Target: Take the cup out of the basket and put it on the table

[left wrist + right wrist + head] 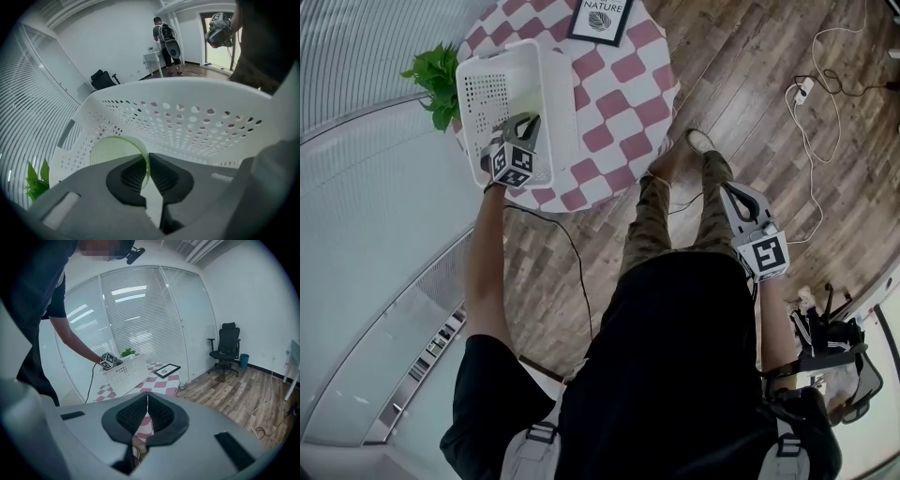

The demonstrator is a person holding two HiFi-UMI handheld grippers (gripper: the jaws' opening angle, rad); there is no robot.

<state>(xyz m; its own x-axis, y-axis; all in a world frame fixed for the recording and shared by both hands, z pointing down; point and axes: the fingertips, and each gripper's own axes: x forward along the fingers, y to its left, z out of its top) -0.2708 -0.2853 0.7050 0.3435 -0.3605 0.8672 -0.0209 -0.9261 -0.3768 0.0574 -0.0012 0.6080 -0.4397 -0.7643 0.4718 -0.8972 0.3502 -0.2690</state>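
Grip was kept by the left gripper (146, 165) on a translucent green cup (112, 150). Its jaws were drawn almost together on the cup's thin rim, and the rim was pinched between the pads. The cup's round mouth was seen just ahead of the jaw tips and a little to their left, inside the white perforated basket (187, 117), whose far wall was seen beyond the gripper. Whether the cup was lifted clear of the basket floor could not be told.

In the head view the basket was set on a table (623, 70) covered with a pink-and-white checked cloth, and the left gripper was pointed steeply down into it. A green plant (434, 75) was seen to that gripper's left, past the basket wall, and a framed picture (600, 19) was laid farther ahead and to its right.

The right gripper (147, 401) was held well apart from the table, beside the person's leg, with its jaws closed together and nothing caught between them.
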